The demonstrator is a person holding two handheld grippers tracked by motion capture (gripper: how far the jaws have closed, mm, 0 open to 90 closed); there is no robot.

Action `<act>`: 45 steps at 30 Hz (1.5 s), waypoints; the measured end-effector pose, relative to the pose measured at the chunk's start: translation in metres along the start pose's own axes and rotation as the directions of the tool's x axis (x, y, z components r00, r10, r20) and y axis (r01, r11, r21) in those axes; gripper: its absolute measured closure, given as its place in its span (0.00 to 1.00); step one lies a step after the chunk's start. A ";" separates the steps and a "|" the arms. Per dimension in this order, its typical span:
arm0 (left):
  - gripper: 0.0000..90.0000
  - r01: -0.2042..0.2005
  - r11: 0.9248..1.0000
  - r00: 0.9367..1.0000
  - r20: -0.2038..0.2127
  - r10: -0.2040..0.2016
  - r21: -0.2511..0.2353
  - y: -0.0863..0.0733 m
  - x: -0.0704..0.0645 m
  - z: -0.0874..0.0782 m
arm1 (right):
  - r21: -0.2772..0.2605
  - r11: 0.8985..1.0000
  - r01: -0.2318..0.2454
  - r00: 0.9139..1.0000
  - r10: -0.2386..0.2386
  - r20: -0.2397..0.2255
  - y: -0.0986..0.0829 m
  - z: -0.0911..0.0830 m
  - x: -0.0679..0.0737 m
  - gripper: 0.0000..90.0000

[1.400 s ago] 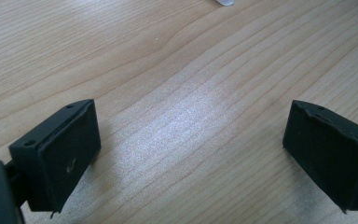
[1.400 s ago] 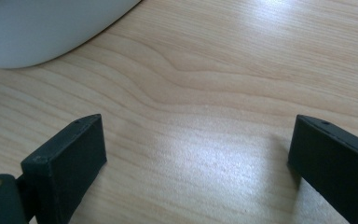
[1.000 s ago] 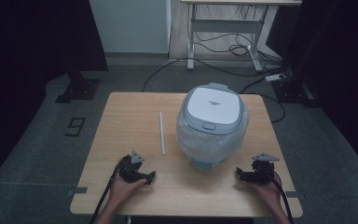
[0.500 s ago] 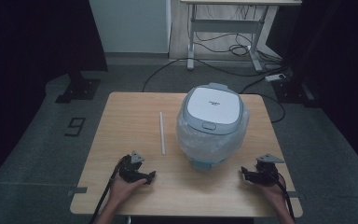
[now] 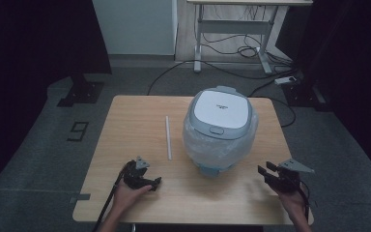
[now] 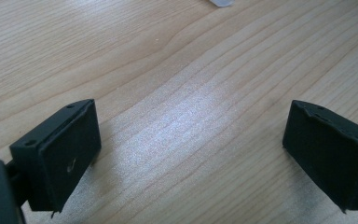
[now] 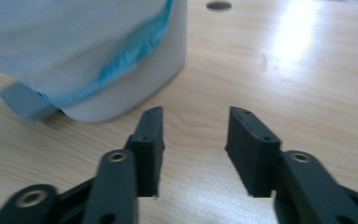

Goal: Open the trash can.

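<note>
My right gripper (image 5: 270,175), fingers spread and empty, sits nearer the plastic-wrapped grey-and-white rice cooker (image 5: 220,126); my left gripper (image 5: 145,180), likewise spread, rests beyond the cooker's other side.

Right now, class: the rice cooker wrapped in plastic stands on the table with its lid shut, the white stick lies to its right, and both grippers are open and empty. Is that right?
Not quite. In the high view the white stick lies to the left of the rice cooker, not its right. The rest holds: the lid is shut, and the left gripper and right gripper are open and empty.
</note>
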State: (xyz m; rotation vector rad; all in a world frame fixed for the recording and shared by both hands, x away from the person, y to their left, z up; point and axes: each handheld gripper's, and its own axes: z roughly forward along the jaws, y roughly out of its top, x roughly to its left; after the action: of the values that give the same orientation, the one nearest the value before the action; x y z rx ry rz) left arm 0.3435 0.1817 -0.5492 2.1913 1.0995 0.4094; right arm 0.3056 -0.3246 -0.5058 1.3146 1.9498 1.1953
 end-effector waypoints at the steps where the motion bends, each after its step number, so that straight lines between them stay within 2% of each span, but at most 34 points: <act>1: 0.04 0.000 1.000 1.000 0.000 0.000 0.000 0.000 0.000 0.000 | -0.013 1.000 0.003 1.000 -0.003 -0.006 0.002 -0.003 0.000 0.67; 2: 0.04 0.000 1.000 1.000 0.000 0.000 0.000 0.000 0.000 0.000 | -0.025 1.000 0.005 1.000 -0.005 -0.009 0.004 -0.005 0.001 0.71; 3: 0.04 0.000 1.000 1.000 0.000 0.000 0.000 0.000 0.000 0.000 | -0.050 0.999 0.011 1.000 -0.012 -0.017 0.007 -0.011 0.002 0.79; 5: 0.04 0.000 1.000 1.000 0.000 0.000 0.000 0.000 0.000 0.000 | -0.059 0.998 0.012 1.000 -0.013 -0.028 0.009 -0.013 0.002 0.82; 7: 0.04 0.000 1.000 1.000 0.000 0.000 0.000 0.000 0.000 0.000 | -0.083 0.997 0.007 0.998 -0.013 -0.065 0.016 -0.020 0.003 0.89; 13: 0.04 0.000 1.000 1.000 0.000 0.000 0.000 0.000 0.000 0.000 | -0.118 0.993 0.002 0.994 -0.015 -0.110 0.027 -0.030 0.006 0.99; 19: 0.04 0.000 1.000 1.000 0.000 0.000 0.000 0.000 0.000 0.000 | -0.158 0.987 0.009 0.990 -0.031 -0.139 0.039 -0.038 0.010 1.00; 25: 0.04 -0.001 1.000 1.000 0.000 0.001 0.001 0.000 0.000 0.000 | -0.203 0.979 0.030 0.981 -0.068 -0.183 0.052 -0.043 0.017 1.00; 36: 0.04 0.000 1.000 1.000 0.000 0.000 0.000 0.000 0.000 0.000 | -0.229 0.972 0.045 0.972 -0.096 -0.216 0.080 -0.042 0.030 1.00; 45: 0.04 0.000 1.000 1.000 0.000 0.000 0.000 0.000 0.000 0.000 | -0.262 0.963 0.057 0.956 -0.128 -0.265 0.101 -0.046 0.039 1.00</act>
State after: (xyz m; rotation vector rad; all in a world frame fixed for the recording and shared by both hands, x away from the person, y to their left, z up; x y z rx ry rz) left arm 0.3435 0.1816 -0.5492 2.1911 1.1000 0.4093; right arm 0.3014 -0.2919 -0.3929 0.9542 1.9423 1.5933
